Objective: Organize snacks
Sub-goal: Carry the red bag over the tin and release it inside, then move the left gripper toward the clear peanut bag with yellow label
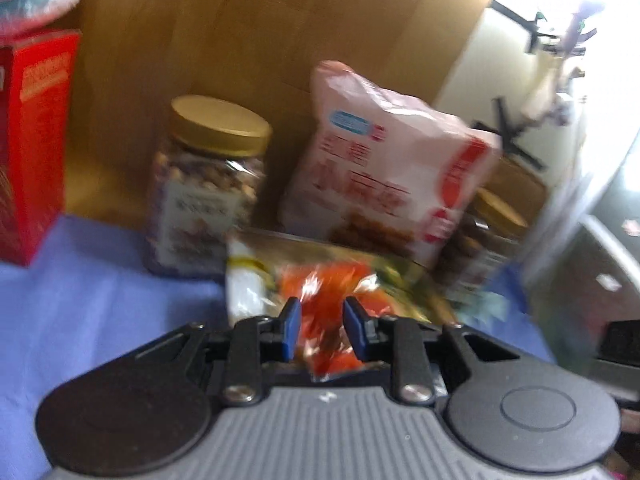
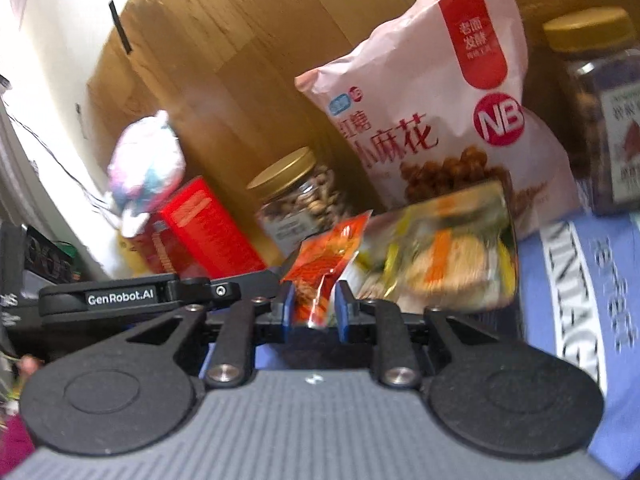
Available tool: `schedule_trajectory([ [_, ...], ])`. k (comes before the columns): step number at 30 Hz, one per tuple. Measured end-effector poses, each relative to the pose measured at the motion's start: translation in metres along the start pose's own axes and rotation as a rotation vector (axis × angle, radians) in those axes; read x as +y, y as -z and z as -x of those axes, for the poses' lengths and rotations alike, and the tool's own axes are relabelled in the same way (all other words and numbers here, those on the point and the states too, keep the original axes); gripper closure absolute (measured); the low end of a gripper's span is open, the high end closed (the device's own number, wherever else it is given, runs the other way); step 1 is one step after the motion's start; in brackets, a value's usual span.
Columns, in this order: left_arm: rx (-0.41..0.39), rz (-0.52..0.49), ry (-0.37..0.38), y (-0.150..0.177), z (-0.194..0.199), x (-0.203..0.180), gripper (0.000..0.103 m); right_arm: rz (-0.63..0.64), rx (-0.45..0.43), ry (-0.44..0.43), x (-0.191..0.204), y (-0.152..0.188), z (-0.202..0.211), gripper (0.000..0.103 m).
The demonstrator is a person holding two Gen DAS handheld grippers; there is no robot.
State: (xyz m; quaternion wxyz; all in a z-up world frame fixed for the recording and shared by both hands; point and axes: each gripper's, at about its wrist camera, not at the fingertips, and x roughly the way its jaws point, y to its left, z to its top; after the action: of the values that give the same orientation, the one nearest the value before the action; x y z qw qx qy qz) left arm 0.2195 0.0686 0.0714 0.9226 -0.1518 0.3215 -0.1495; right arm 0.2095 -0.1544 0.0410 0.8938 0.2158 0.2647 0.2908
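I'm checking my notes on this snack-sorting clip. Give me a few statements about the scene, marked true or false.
1. The right gripper holds a small orange-red packet. True.
2. The pink bag lies flat on the cloth. False: it stands upright against the wooden panel.
3. The nut jar has a gold lid. True.
4. The red box stands right of the pink bag. False: it stands left of the jar.
5. The cloth under the snacks is blue. True.
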Motion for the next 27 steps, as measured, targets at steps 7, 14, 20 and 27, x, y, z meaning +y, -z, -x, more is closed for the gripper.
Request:
schedule_trajectory([
  [7, -0.037, -0.095, -0.135, 0.013, 0.003, -0.016, 0.080, -0.022, -0.079, 0.050, -0.013, 0.003, 0.027, 0.070],
  [14, -0.065, -0.258, -0.253, 0.050, 0.037, -0.062, 0.074, -0.071, -0.128, 0.076, -0.005, 0.036, 0.080, 0.070],
  [20, -0.021, -0.297, -0.286, 0.092, 0.057, -0.080, 0.072, -0.100, -0.109, 0.096, 0.009, 0.071, 0.108, 0.067],
  [27, 0.040, -0.275, -0.311, 0.129, 0.071, -0.082, 0.069, -0.119, -0.055, 0.090, 0.021, 0.098, 0.121, 0.067],
])
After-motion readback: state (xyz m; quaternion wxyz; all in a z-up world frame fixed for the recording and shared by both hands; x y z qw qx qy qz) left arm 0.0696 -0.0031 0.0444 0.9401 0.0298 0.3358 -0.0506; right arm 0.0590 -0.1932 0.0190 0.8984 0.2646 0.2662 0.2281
